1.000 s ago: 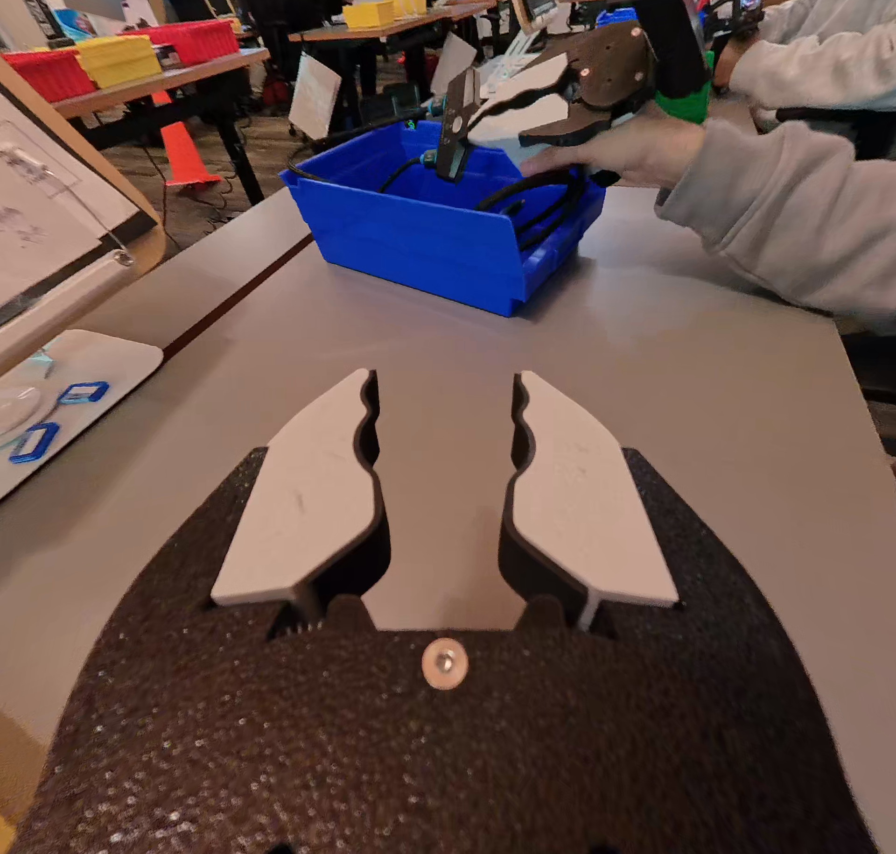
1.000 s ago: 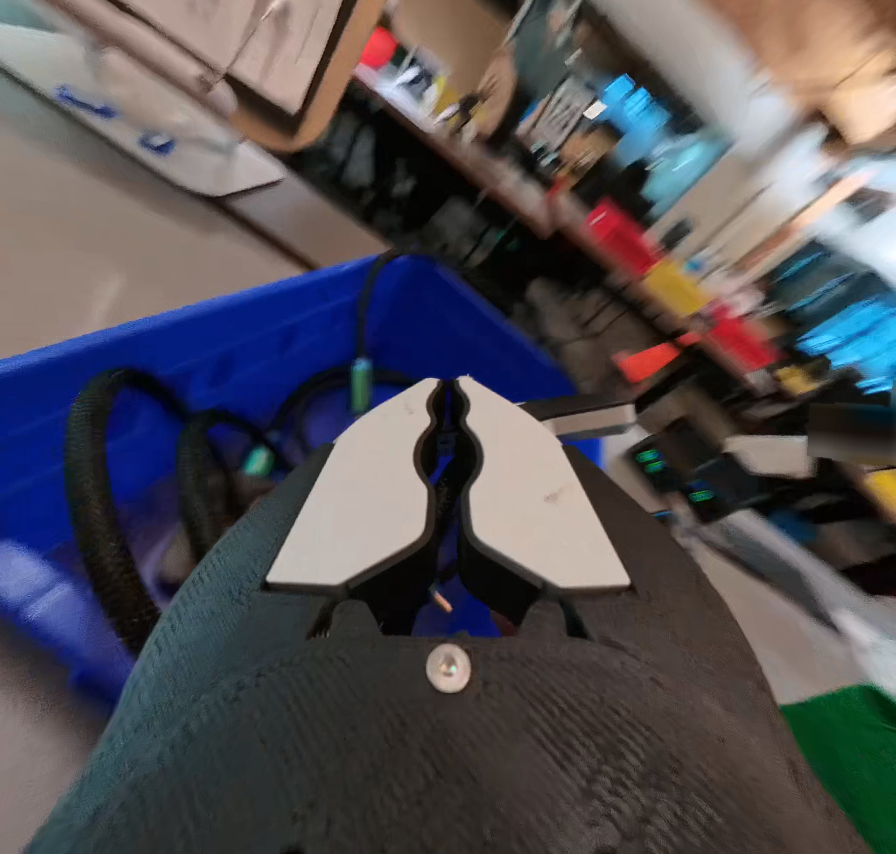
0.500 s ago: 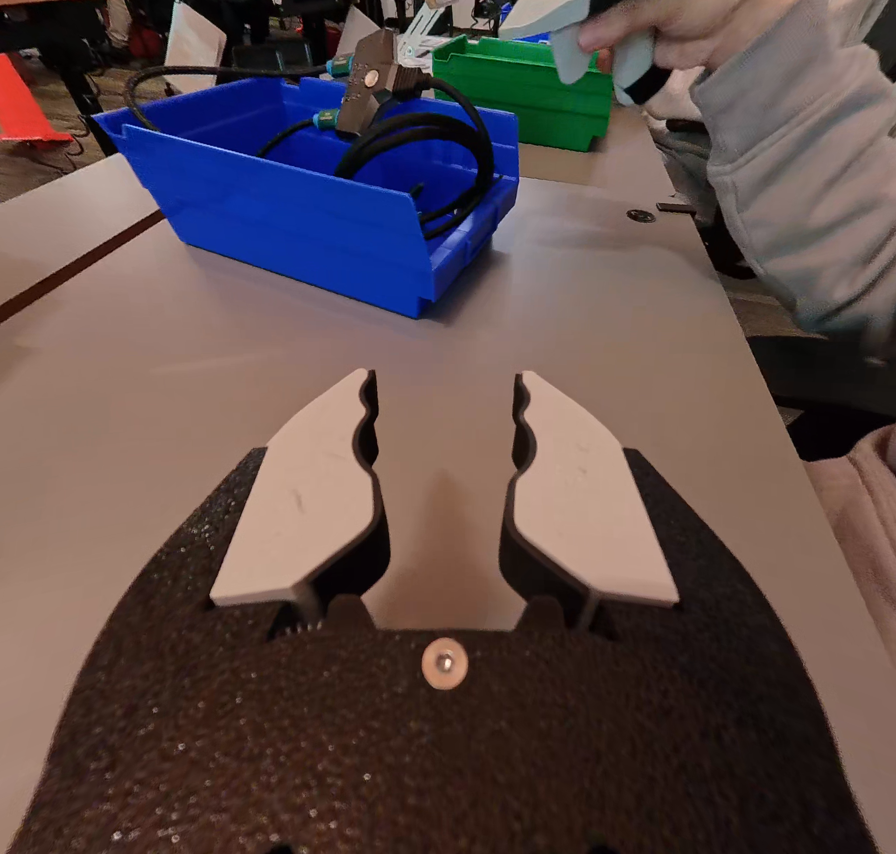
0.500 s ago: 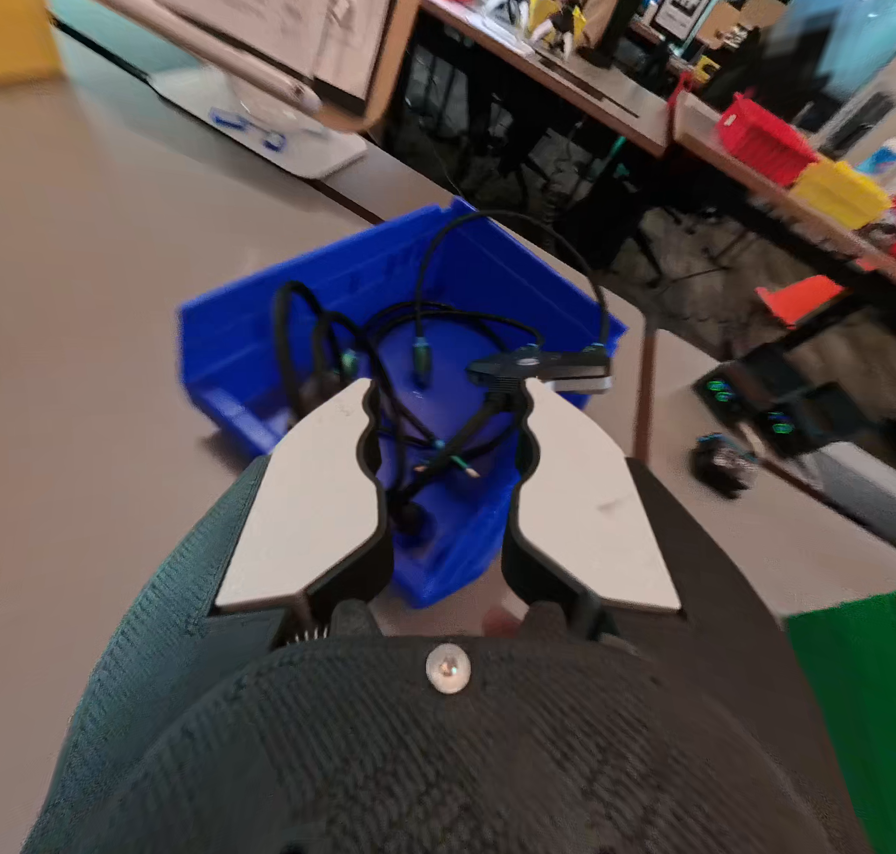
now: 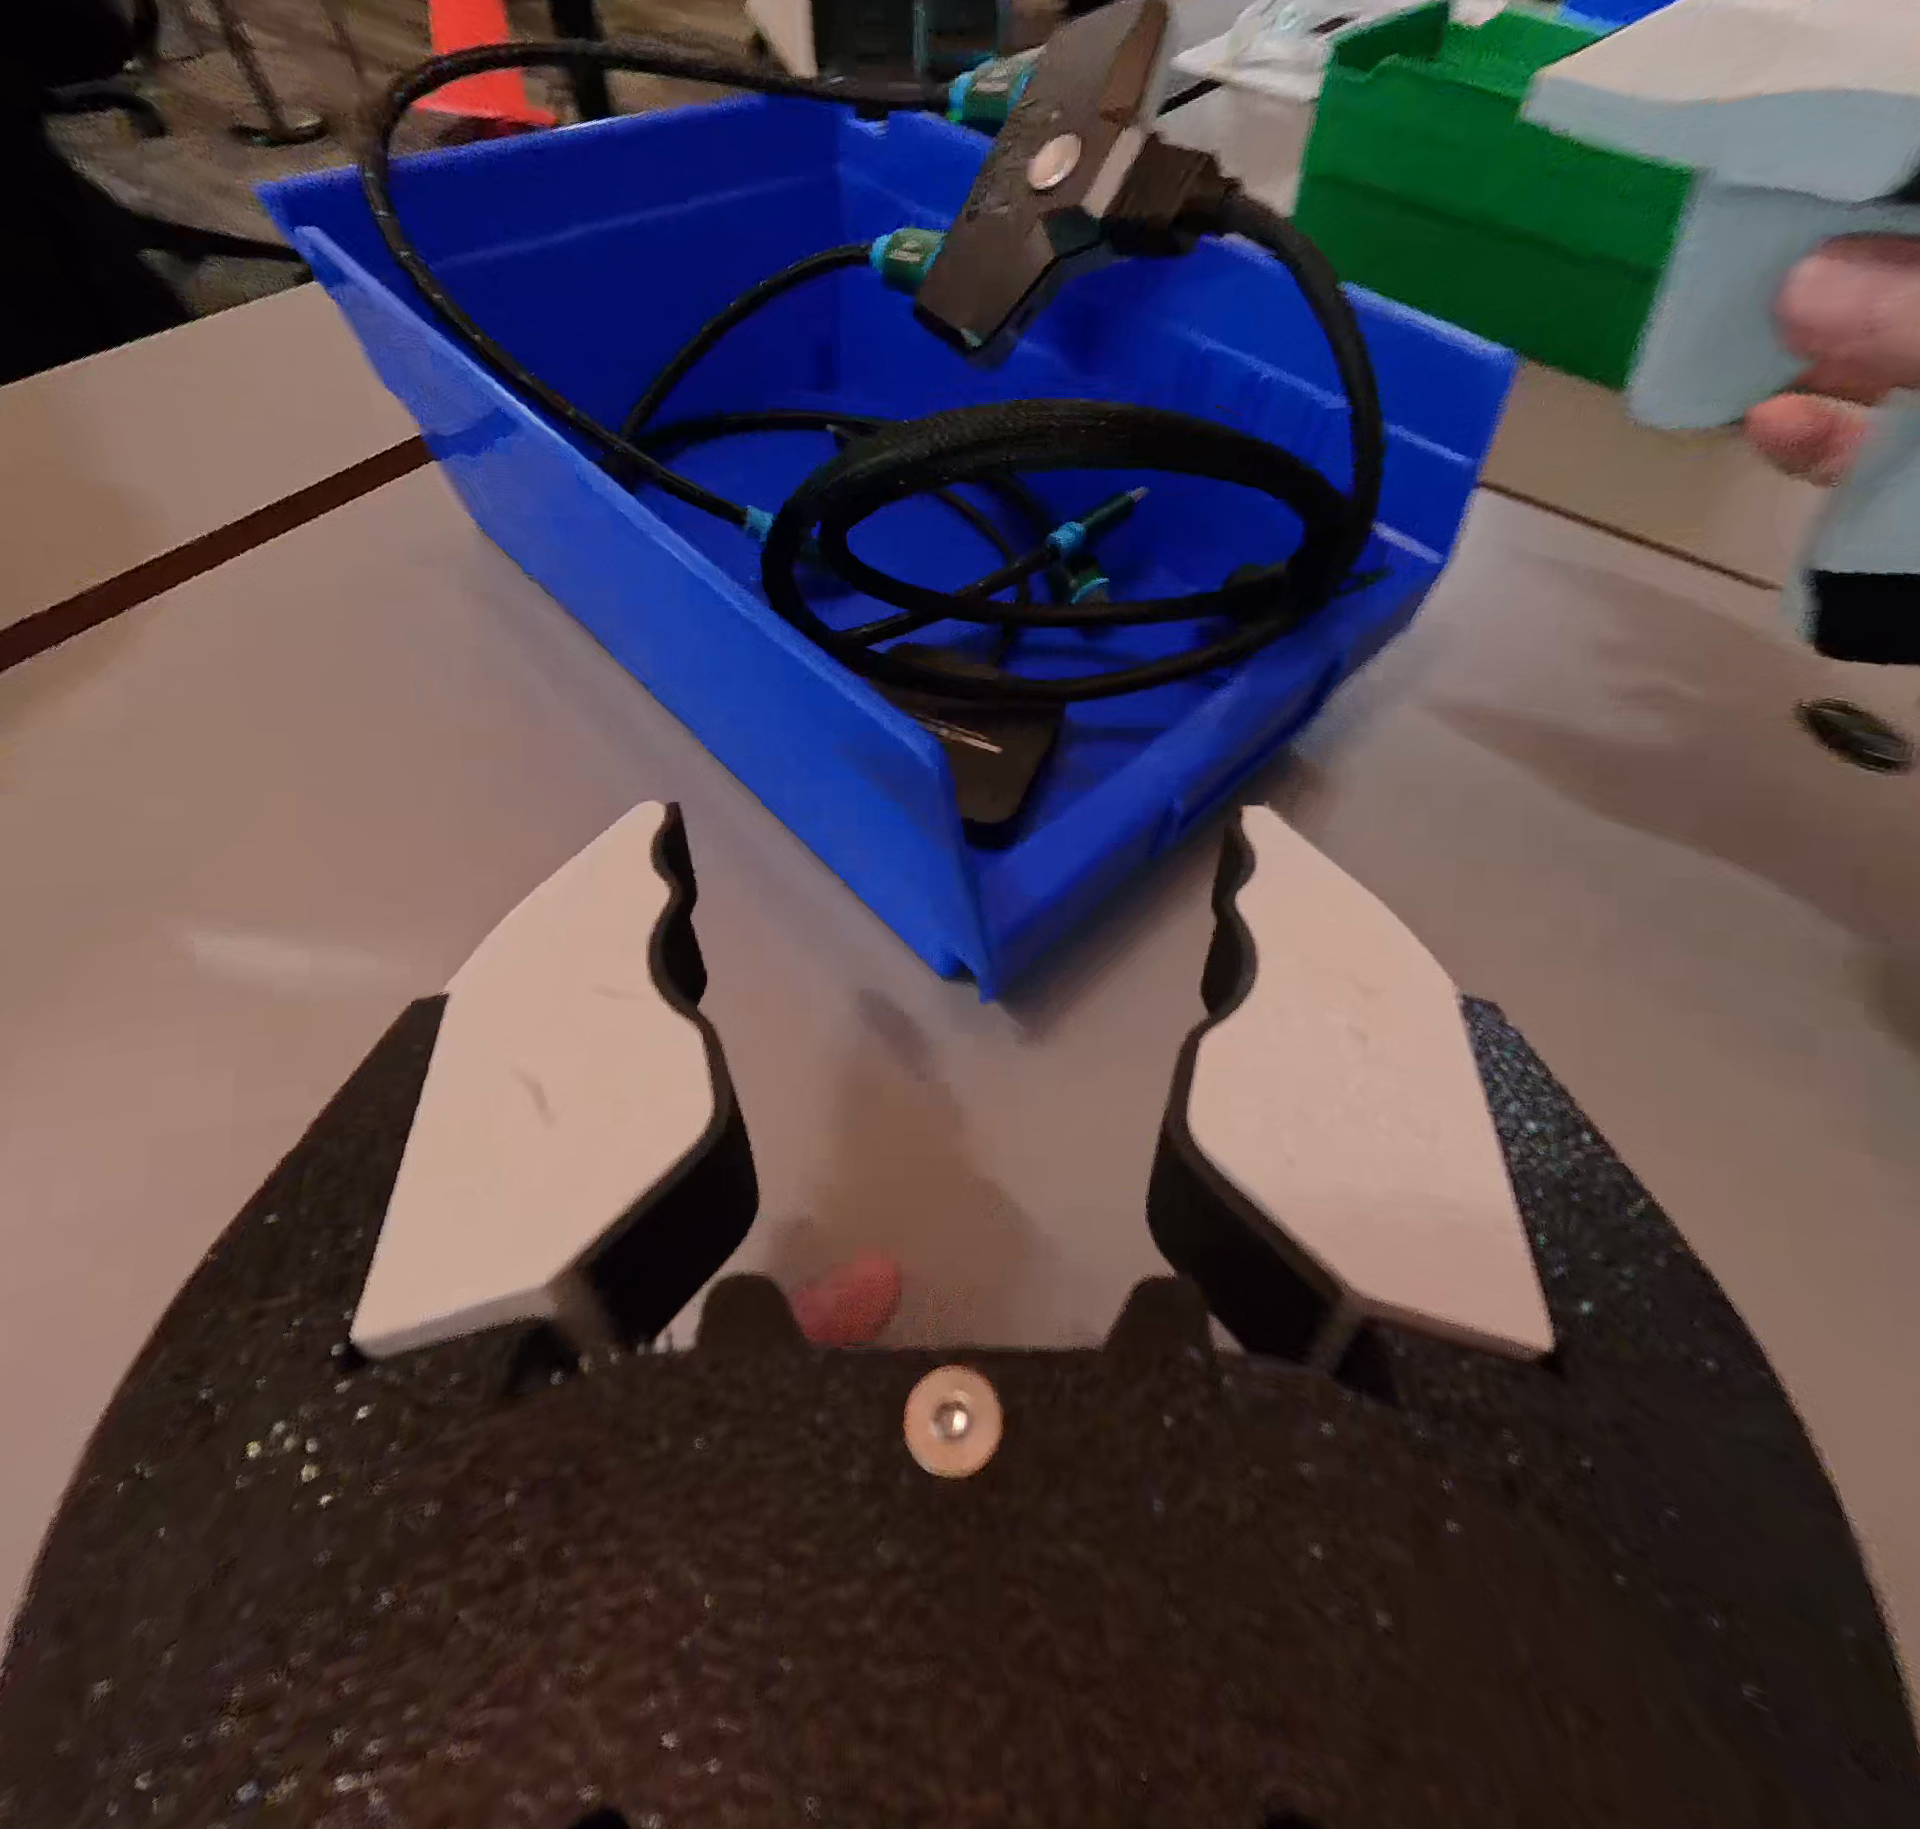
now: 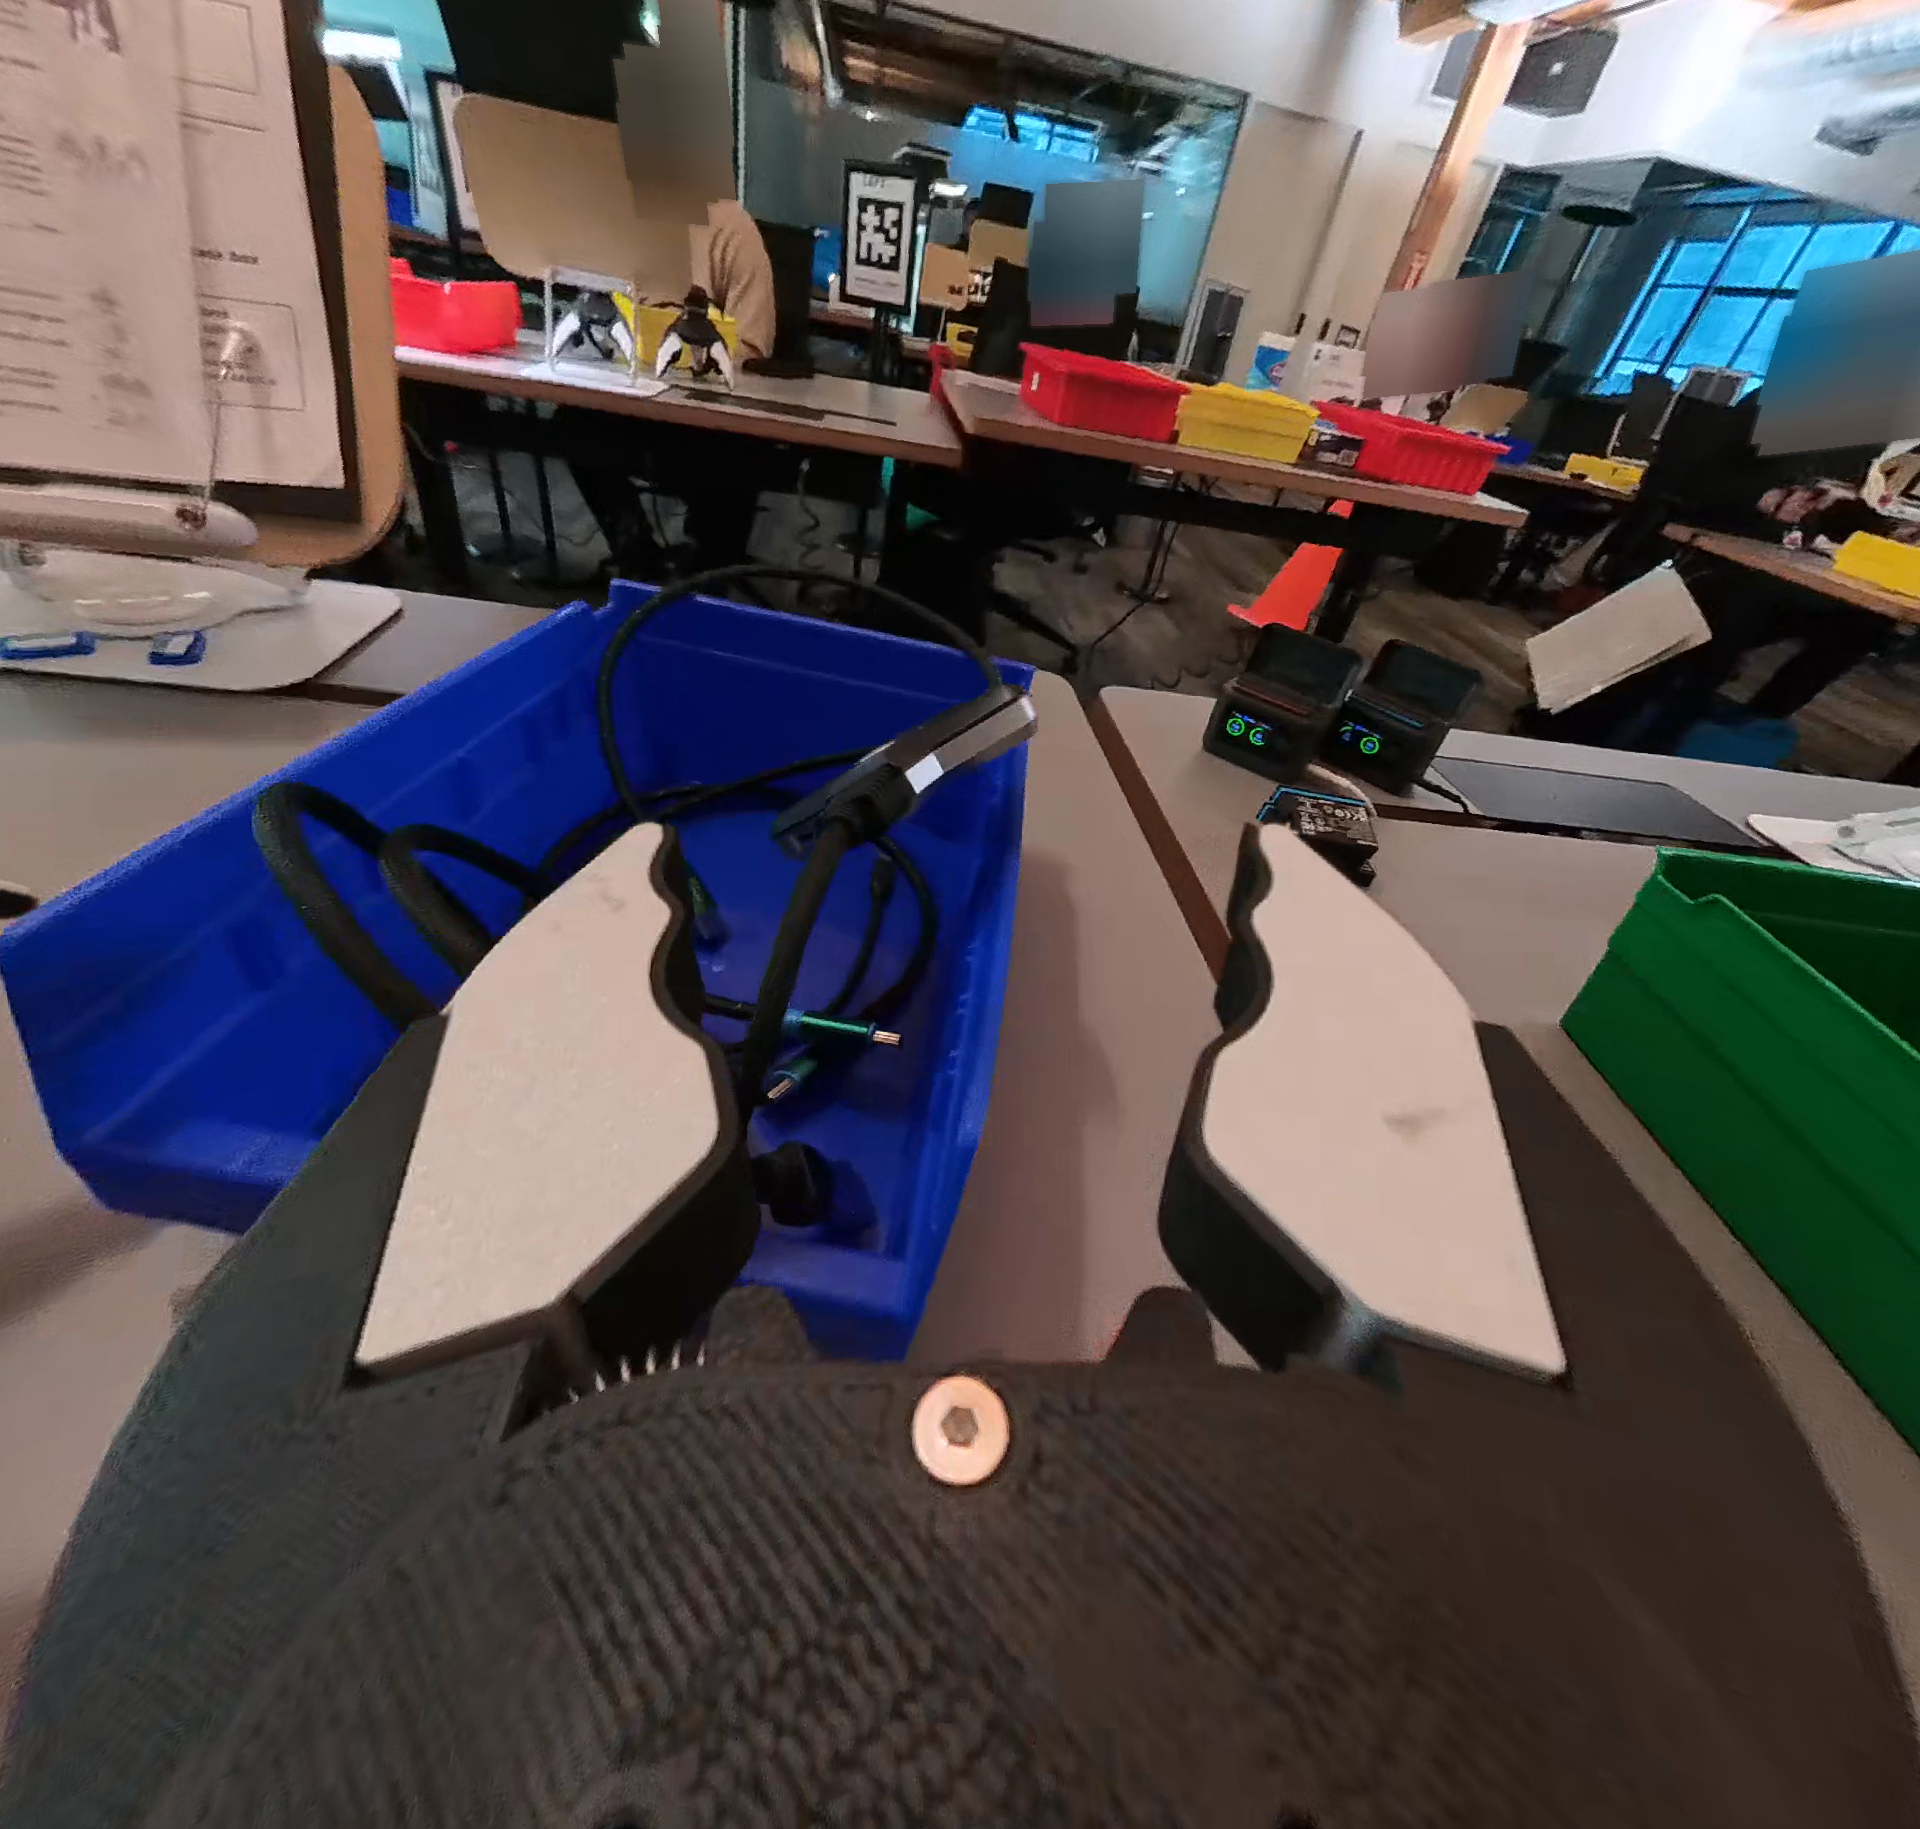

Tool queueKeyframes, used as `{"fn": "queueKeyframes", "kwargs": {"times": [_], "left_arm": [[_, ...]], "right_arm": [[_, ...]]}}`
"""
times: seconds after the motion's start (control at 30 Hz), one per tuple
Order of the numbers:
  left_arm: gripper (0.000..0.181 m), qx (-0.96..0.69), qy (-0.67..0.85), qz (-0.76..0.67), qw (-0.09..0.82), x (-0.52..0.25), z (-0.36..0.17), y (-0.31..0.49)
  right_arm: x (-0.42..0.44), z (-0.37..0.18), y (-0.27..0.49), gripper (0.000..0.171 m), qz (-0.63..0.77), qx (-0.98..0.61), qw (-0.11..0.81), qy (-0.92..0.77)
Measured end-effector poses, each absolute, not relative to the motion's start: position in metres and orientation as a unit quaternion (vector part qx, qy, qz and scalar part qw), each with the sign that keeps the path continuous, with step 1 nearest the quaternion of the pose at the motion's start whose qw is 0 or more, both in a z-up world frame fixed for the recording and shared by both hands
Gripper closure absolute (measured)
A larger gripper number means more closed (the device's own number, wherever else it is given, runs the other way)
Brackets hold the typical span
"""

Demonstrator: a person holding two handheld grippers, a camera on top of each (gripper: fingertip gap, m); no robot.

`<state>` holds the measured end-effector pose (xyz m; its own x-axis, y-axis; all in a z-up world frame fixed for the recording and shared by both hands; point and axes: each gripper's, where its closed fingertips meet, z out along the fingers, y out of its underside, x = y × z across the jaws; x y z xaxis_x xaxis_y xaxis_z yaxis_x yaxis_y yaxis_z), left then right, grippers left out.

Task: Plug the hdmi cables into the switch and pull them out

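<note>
Tabletop of pale grey laminate [image 5: 260,844] carries a blue plastic bin [image 5: 727,657], with the left gripper [image 5: 951,948] low before its near corner, fingers spread and empty. Inside the bin lie coiled black braided HDMI cables [image 5: 1039,449]; the slim dark rectangular switch [image 5: 1049,169] sits propped up above the far rim, tilted, cables plugged in. Further right, the right gripper [image 6: 951,948] hovers released, holding nothing, beside a green plastic bin [image 6: 1766,1031].
</note>
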<state>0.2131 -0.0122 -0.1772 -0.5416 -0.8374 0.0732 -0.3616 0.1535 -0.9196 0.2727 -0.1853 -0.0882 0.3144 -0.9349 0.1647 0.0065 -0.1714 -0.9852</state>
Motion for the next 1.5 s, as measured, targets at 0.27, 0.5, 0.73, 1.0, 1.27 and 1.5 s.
{"fn": "queueKeyframes", "kwargs": {"times": [0.27, 0.5, 0.73, 1.0, 1.27, 1.5], "left_arm": [[0.1, -0.478, 0.71, -0.395, 0.333, 0.266, -0.186, -0.005], [0.113, -0.471, 0.723, -0.379, 0.335, 0.283, -0.186, -0.005], [0.117, -0.459, 0.725, -0.391, 0.331, 0.285, -0.187, -0.008], [0.133, -0.46, 0.74, -0.356, 0.337, 0.29, -0.19, -0.007], [0.173, -0.468, 0.732, -0.369, 0.33, 0.282, -0.19, 0.032], [0.173, -0.445, 0.74, -0.399, 0.309, 0.164, -0.19, 0.116]], "right_arm": [[0.282, -0.094, -0.209, 0.079, -0.46, -0.582, 0.538, 0.4], [0.286, -0.098, -0.207, 0.083, -0.44, -0.574, 0.557, 0.408], [0.299, -0.099, -0.21, 0.084, -0.443, -0.574, 0.546, 0.418], [0.303, -0.077, -0.199, 0.083, -0.442, -0.559, 0.568, 0.412], [0.287, -0.015, -0.162, 0.082, -0.492, -0.539, 0.604, 0.32], [0.23, -0.014, -0.044, 0.079, -0.324, -0.623, 0.676, 0.225]]}}
